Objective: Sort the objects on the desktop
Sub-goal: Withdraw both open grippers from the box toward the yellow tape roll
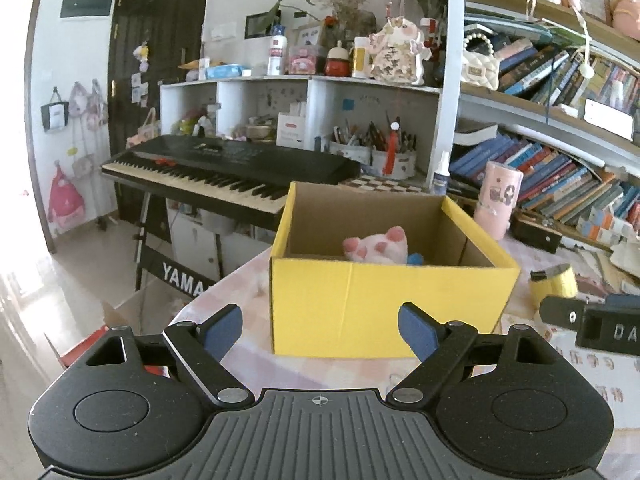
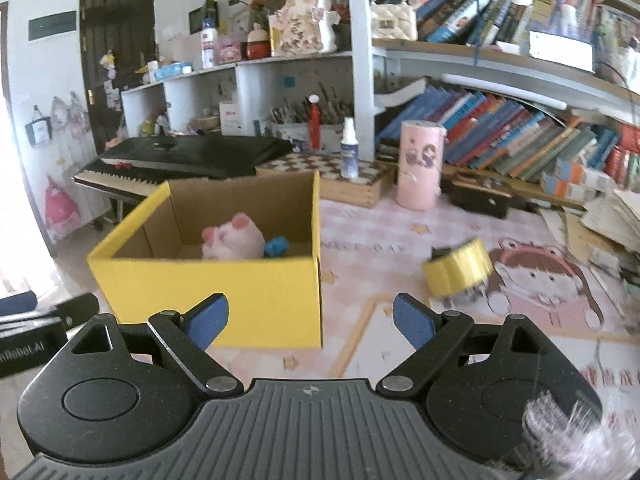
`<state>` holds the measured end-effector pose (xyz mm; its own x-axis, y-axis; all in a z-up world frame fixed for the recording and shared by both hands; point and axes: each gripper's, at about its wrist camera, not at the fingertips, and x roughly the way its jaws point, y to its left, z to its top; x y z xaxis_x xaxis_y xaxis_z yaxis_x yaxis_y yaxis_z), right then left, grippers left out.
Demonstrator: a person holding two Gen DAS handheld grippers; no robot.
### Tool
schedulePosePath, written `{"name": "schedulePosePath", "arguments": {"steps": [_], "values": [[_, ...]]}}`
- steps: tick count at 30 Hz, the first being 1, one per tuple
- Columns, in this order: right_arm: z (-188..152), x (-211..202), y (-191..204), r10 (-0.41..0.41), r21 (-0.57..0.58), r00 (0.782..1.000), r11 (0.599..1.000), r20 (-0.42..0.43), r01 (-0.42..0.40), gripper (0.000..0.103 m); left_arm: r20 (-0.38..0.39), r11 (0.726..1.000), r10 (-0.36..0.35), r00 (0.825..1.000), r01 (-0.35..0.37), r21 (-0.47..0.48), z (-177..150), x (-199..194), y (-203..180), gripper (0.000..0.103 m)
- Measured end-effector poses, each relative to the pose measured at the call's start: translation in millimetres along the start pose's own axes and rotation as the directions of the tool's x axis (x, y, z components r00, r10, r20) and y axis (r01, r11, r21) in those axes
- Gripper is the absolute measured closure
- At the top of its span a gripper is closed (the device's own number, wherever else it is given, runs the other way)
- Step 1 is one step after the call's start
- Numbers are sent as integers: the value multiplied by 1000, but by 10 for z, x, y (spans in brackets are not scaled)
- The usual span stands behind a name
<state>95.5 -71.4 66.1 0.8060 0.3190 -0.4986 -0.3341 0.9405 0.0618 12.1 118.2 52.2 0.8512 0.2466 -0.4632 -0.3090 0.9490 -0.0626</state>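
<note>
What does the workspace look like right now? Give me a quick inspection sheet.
Surface: pink cartoon-print desk mat, mostly bare in front.
Job's things: open yellow box holds a pink plush toy and a small blue item; yellow tape roll lies on the mat outside the box.
Clutter: pink cylinder, spray bottle, black case, paper stack.
Grippers: left gripper and right gripper open, both empty.
Cables: nothing seen.
Surroundings: keyboard piano, crowded bookshelves, dark door.
</note>
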Motion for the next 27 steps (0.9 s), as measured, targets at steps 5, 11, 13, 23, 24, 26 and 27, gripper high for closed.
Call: {"name": "schedulePosePath", "arguments": {"steps": [5,11,13,23,24,26,27], "values": [[-235,-145,65,-16,-1,1000,1000,-20,16,14,-14,1000,-2,1000,2,12,-112,-98,7,16],[-457,-284,128,-18,-10,999,1000,-44,18,14,-38,999,-16,999,17,36,-232,-187,-26,16],[-514,-321,125,-20,-7,998,1000,-53,20,14,-44,998,-25,999,27,50,-271,-217,-50,16],[-757,-520,114,-42,1,996,999,-83,42,14,-77,992,-77,994,84,96,-435,-330,-178,16],[-771,-534,101,-46,3,995,999,-85,46,14,-78,991,-84,993,92,100,-445,-338,-200,16],[-791,-561,68,-55,9,994,998,-90,56,14,-79,989,-95,992,104,108,-455,-346,-238,16],[-799,-573,53,-60,12,994,998,-90,61,14,-78,988,-101,992,110,113,-456,-346,-264,16]]}}
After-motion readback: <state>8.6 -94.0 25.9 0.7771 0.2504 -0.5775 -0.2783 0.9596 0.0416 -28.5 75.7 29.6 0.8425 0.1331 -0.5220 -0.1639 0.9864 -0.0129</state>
